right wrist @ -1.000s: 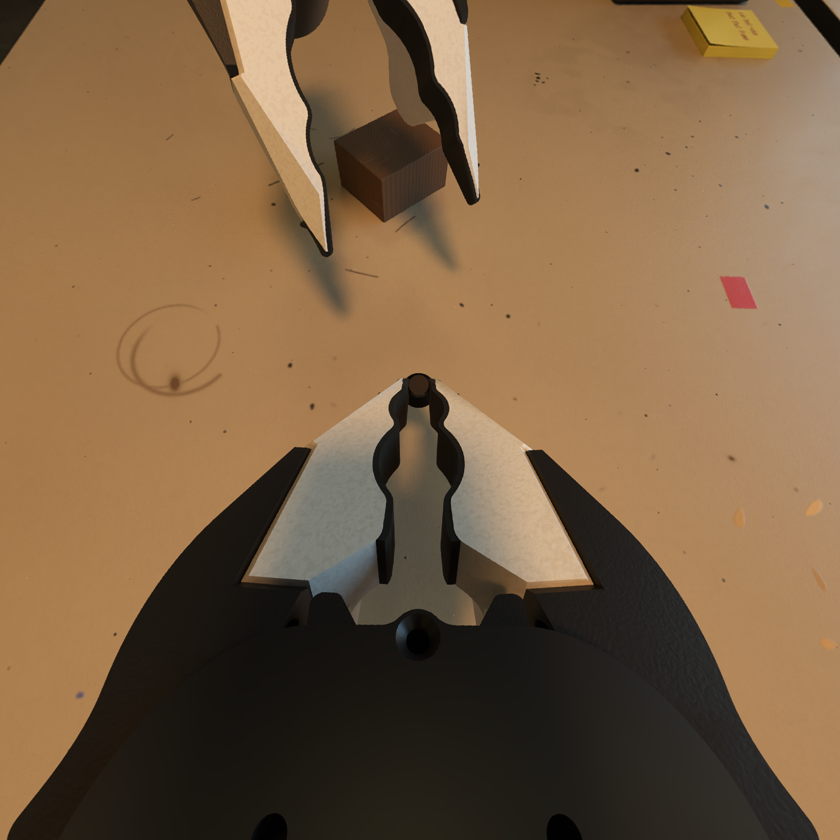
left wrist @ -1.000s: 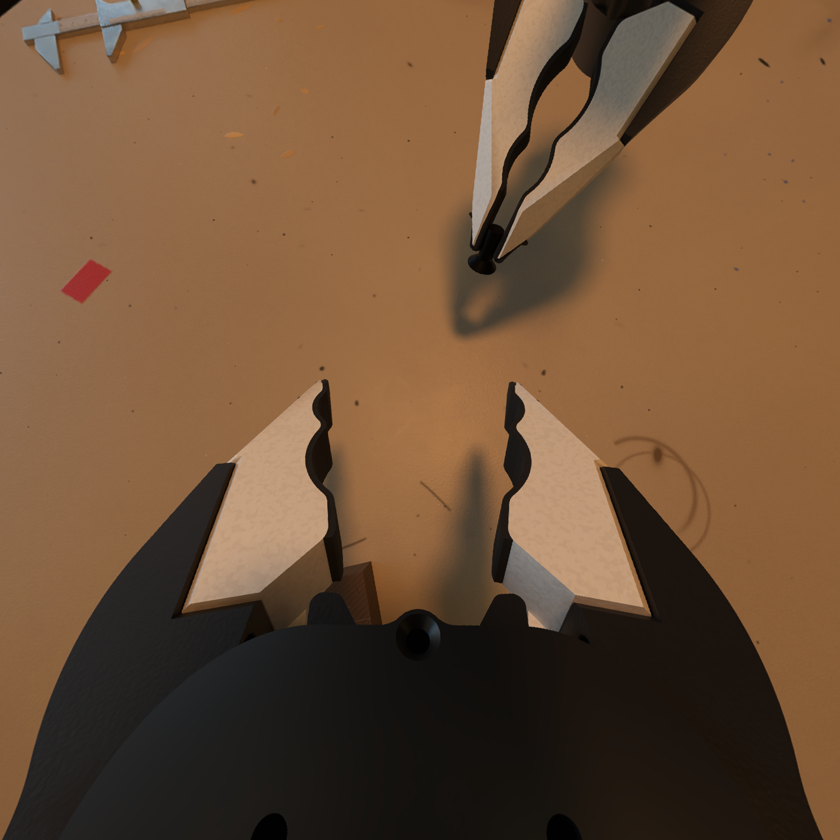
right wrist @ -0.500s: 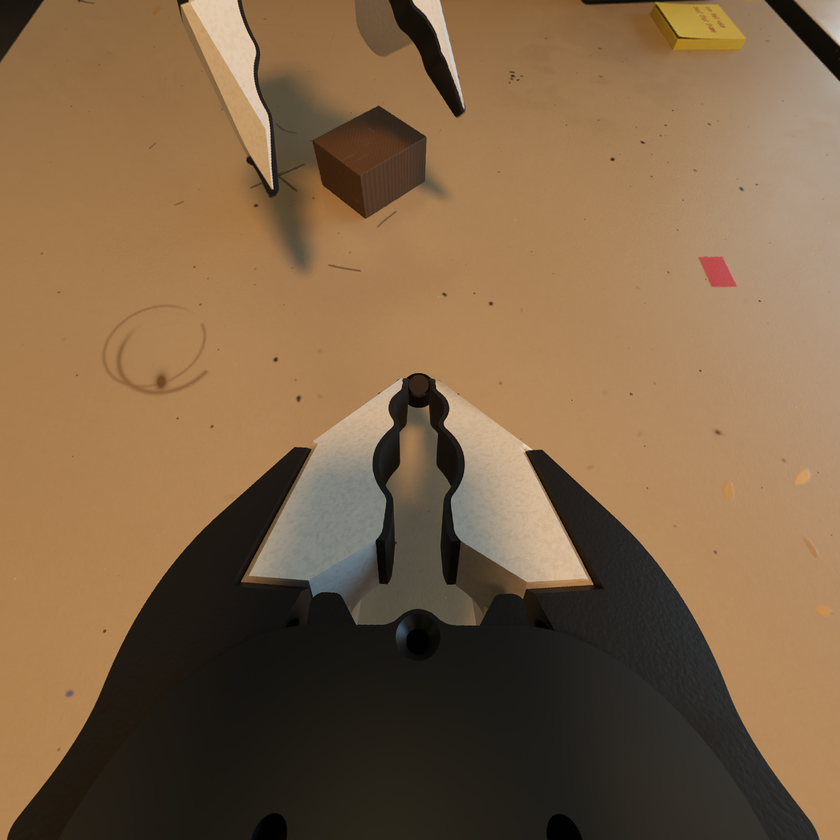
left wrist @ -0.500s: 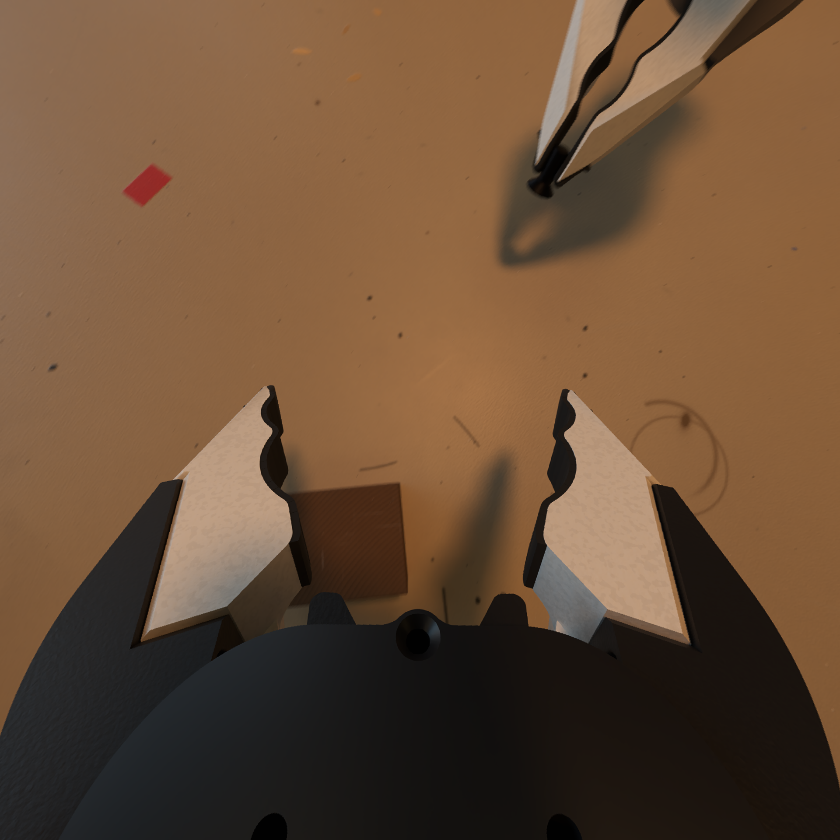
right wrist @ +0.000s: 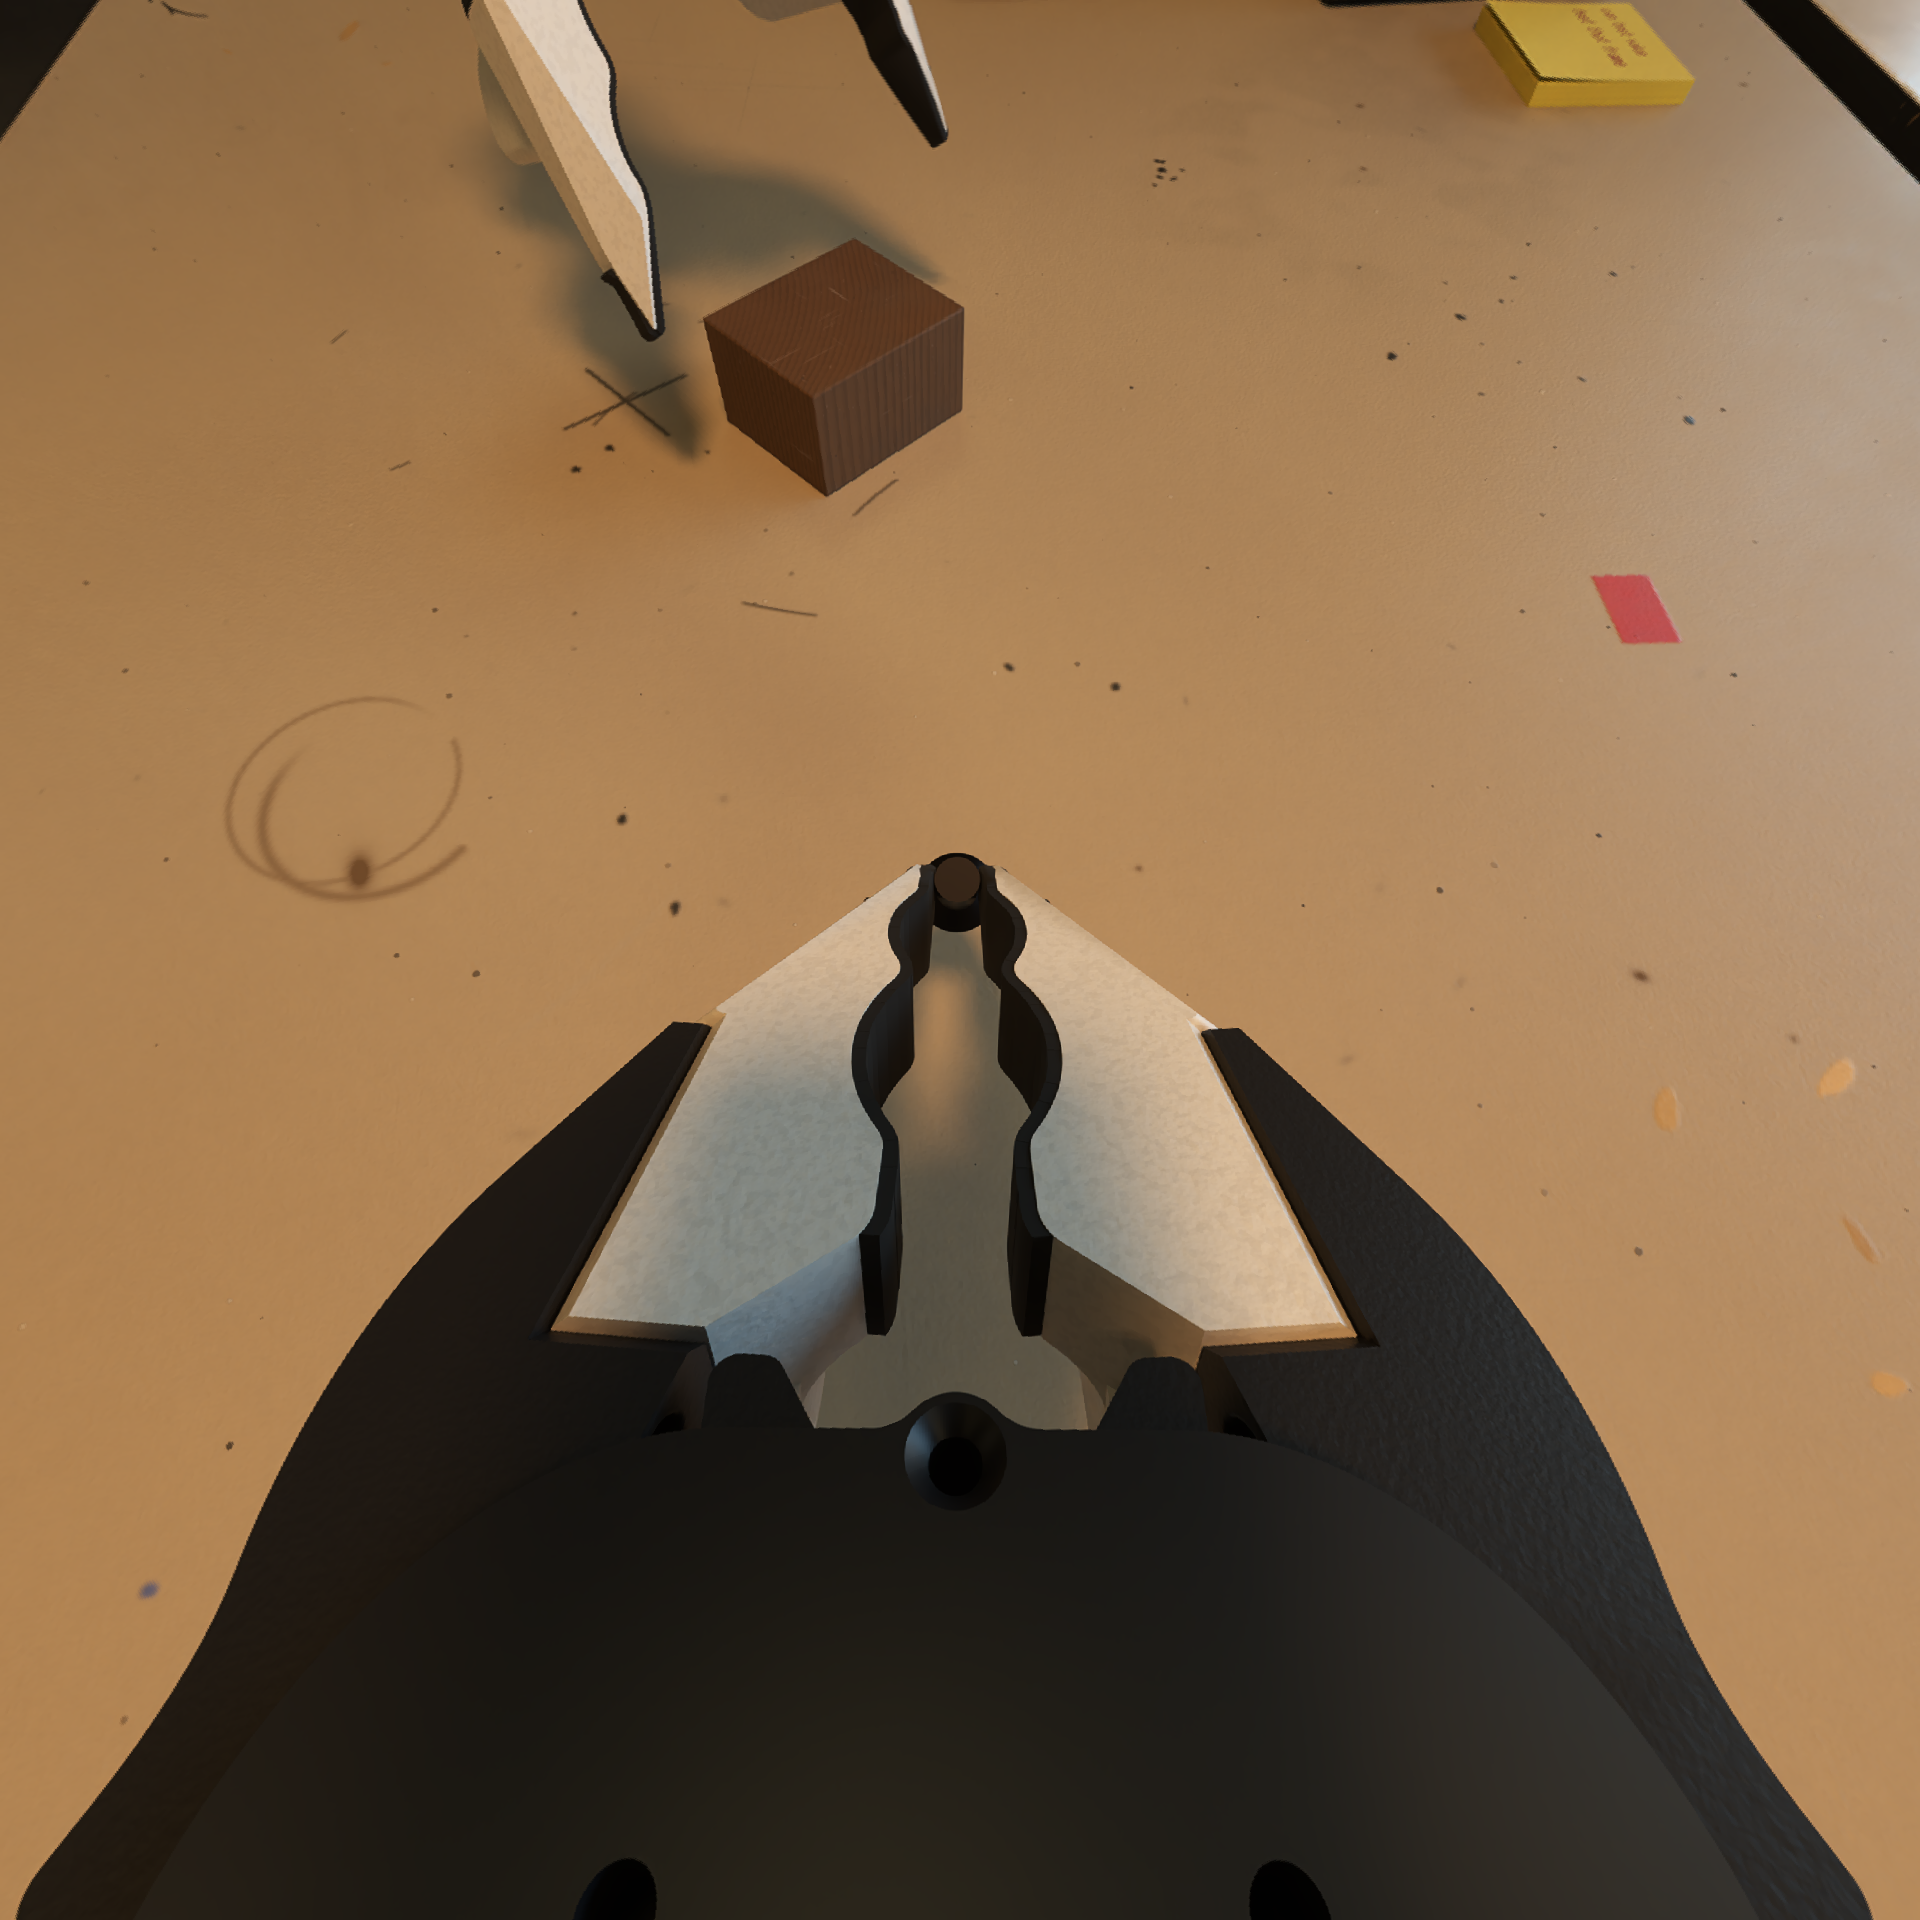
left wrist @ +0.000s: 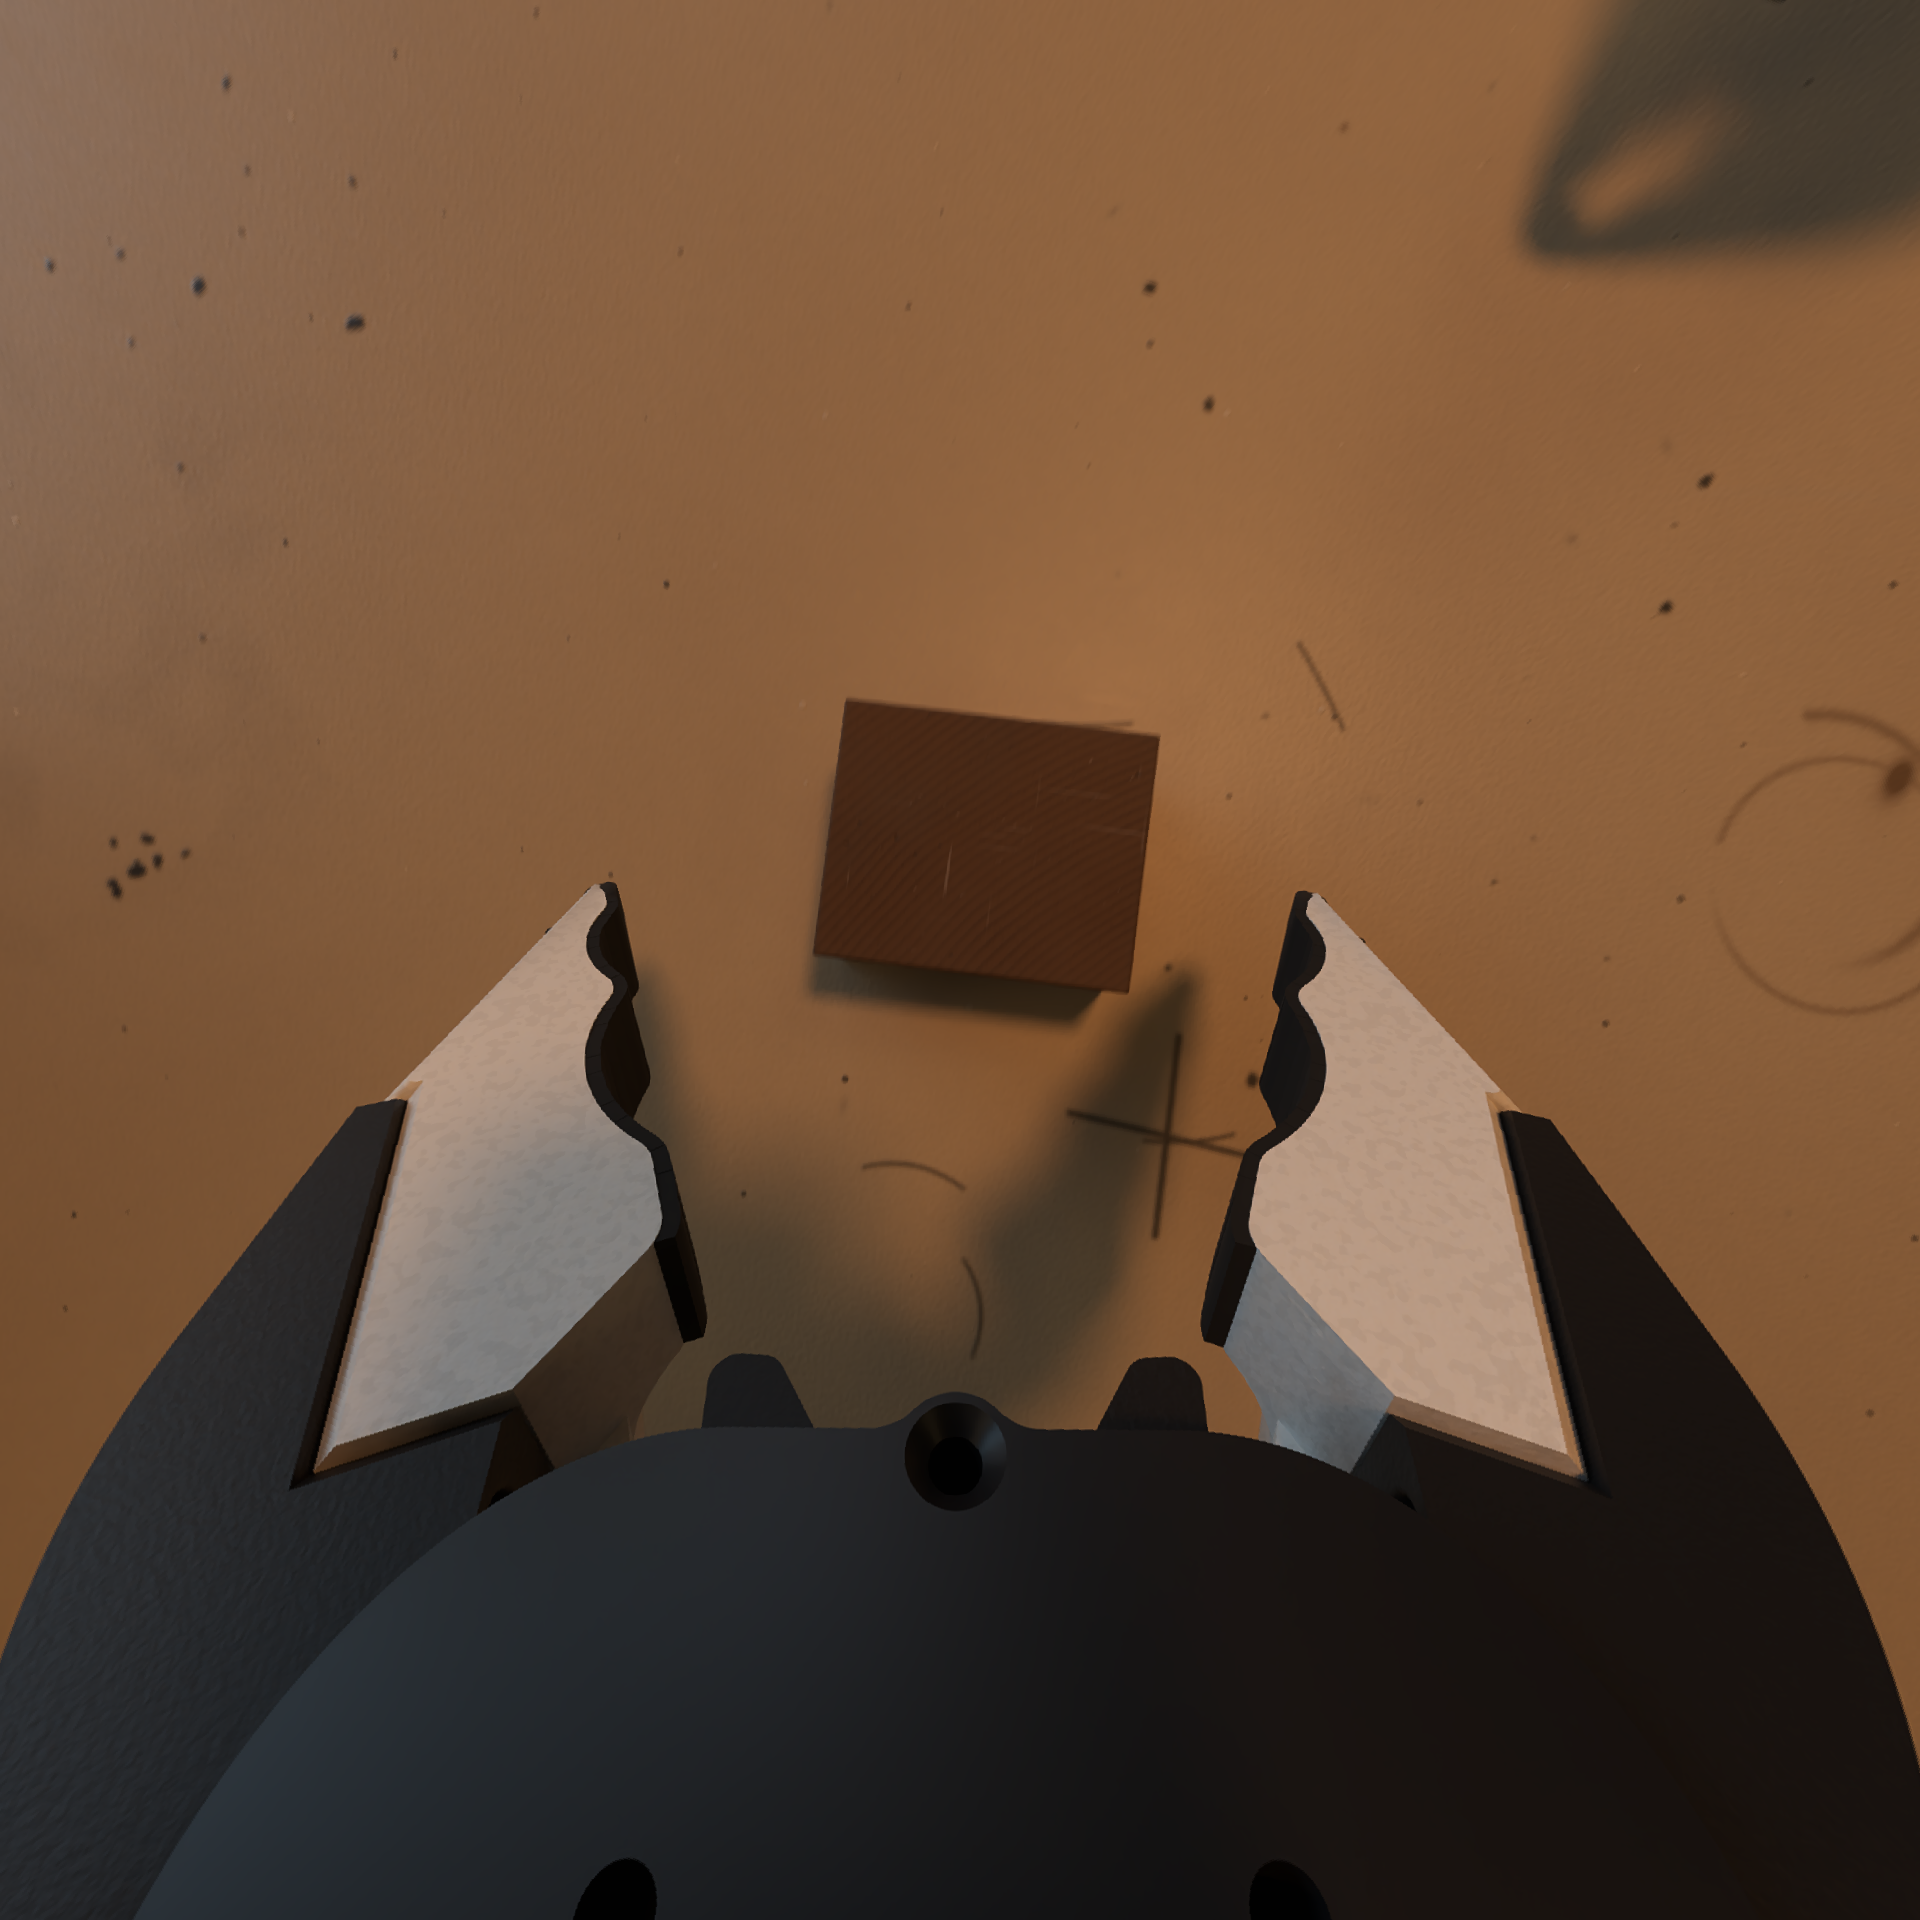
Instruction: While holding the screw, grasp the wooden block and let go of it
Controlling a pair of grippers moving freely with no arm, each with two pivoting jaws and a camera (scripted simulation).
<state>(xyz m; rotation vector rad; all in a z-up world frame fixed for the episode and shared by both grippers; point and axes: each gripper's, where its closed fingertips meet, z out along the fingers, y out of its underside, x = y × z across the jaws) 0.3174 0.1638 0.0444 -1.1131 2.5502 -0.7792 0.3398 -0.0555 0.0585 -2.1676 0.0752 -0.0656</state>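
Note:
The dark brown wooden block rests on the tan table, seen from above in the left wrist view, just ahead of my fingertips. My left gripper is wide open and empty, raised above the block. In the right wrist view the block stands at the upper middle, with the left gripper hovering open above and behind it, not touching. My right gripper is shut on the small dark screw, whose round end shows between the fingertips, held above the table.
A yellow pad lies at the far right by the table's dark edge. A red patch is on the right. A circular scuff mark is on the left, and a drawn cross sits beside the block.
My left gripper has opened wider, risen and drawn back from the block, which now lies free ahead of its fingertips. The right gripper has left the left wrist view; only its shadow shows.

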